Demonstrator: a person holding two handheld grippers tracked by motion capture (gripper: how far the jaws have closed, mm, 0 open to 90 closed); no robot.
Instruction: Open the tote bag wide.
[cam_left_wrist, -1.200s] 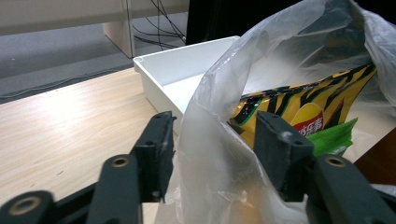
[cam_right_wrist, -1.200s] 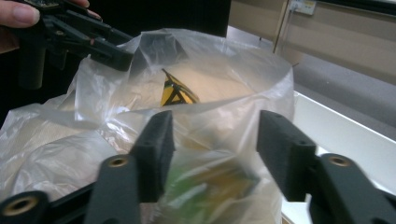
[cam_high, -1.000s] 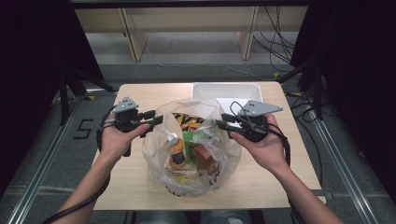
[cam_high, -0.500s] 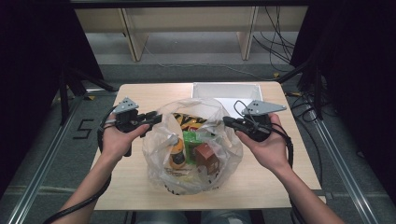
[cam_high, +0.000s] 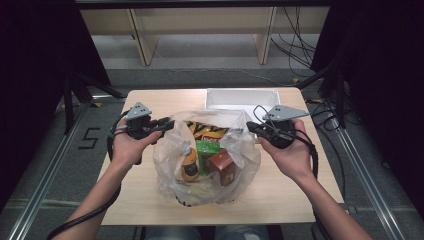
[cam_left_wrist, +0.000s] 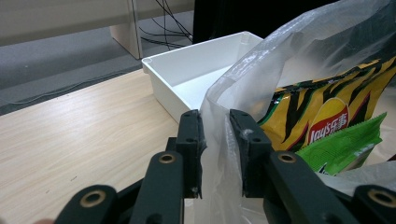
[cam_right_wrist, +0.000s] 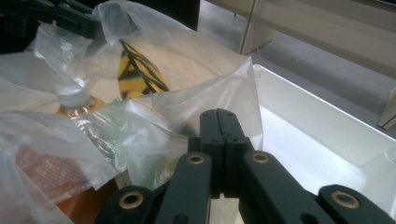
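A pale wooden counter (cam_high: 280, 195) carries a clear, crinkled plastic bag (cam_high: 240, 180) in front of a white rectangular tray (cam_high: 240, 96). "Lay's" is read on the yellow striped crisp packet (cam_left_wrist: 327, 105) inside; the print on the green packet (cam_high: 207, 152) and brown carton (cam_high: 223, 167) cannot be made out. The left tool (cam_left_wrist: 215, 128) has been closing, the bag's rim between its still-parted jaws. The right tool (cam_right_wrist: 219, 123) is clamped on the opposite rim.

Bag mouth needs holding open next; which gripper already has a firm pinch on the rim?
Right. The right gripper has its jaws shut tight on the plastic bag rim. The left gripper has been closing, but a gap remains around the film between its jaws.
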